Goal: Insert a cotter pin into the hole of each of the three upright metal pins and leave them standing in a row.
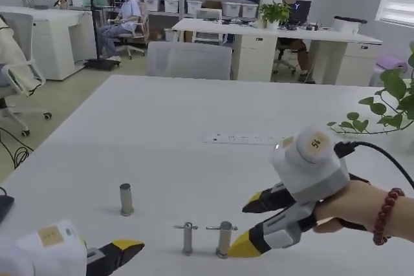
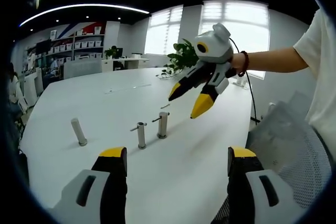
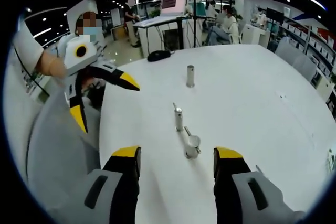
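Two of three are done: I see the middle pin [image 1: 187, 238] and right pin [image 1: 224, 240] crossed by cotter pins [image 1: 185, 226]; the left pin [image 1: 126, 199] stands bare on the counter [image 1: 194, 114]. Both the right gripper [image 1: 242, 229], beside the right pin, and left gripper [image 2: 177, 153] have fingers spread, empty. Third cotter pin [image 2: 165, 106] possibly lies beyond the row

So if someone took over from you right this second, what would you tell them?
Left gripper: fingers open, empty, low at the near left of the table.
Right gripper: fingers open, empty, hovering beside the right pin.
Three pins stand upright in a row.
Done: middle pin has its cotter pin through the top, and so does the right pin.
Left to do: left pin has none yet.
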### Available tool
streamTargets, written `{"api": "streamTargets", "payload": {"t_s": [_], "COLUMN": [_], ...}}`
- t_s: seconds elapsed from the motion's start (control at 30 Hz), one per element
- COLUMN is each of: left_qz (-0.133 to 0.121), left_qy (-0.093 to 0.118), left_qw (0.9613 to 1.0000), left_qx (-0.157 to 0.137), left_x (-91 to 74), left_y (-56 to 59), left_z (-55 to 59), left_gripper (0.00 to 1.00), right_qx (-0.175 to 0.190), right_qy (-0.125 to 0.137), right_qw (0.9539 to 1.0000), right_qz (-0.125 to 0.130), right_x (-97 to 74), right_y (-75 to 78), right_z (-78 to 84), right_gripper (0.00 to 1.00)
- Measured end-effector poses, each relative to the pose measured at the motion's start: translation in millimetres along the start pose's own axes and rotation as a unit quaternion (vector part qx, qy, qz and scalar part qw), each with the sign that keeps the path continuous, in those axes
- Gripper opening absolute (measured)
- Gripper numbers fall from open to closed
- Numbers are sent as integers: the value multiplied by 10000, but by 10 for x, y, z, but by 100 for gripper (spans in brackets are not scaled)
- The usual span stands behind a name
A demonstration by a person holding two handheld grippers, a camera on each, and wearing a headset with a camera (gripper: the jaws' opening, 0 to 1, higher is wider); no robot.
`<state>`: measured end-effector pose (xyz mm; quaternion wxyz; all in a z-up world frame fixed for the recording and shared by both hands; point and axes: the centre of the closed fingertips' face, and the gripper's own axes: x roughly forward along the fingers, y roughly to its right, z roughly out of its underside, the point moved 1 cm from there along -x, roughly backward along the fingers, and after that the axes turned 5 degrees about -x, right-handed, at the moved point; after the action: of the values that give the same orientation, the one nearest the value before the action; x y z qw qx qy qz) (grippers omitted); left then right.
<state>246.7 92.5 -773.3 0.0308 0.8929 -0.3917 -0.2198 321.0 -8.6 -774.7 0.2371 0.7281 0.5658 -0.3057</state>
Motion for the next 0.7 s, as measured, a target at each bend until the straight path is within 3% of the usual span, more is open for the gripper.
{"api": "streamTargets", "payload": {"t_s": [0.3, 0.7], "left_qz": [-194, -236], "left_qy": [153, 21], "left_qw": [9996, 9997], "left_qx": [-152, -107], "left_x": [-80, -118], "left_y": [-95, -76], "left_z": [-72, -25], "left_gripper": [78, 77], "right_qx": [161, 295], "right_qy": [223, 511], "right_qw": [9994, 9970], "right_qz": [209, 506], "right_x": [-193, -373], "right_y": [-87, -272], "right_z": [53, 75], "right_gripper": [62, 71]}}
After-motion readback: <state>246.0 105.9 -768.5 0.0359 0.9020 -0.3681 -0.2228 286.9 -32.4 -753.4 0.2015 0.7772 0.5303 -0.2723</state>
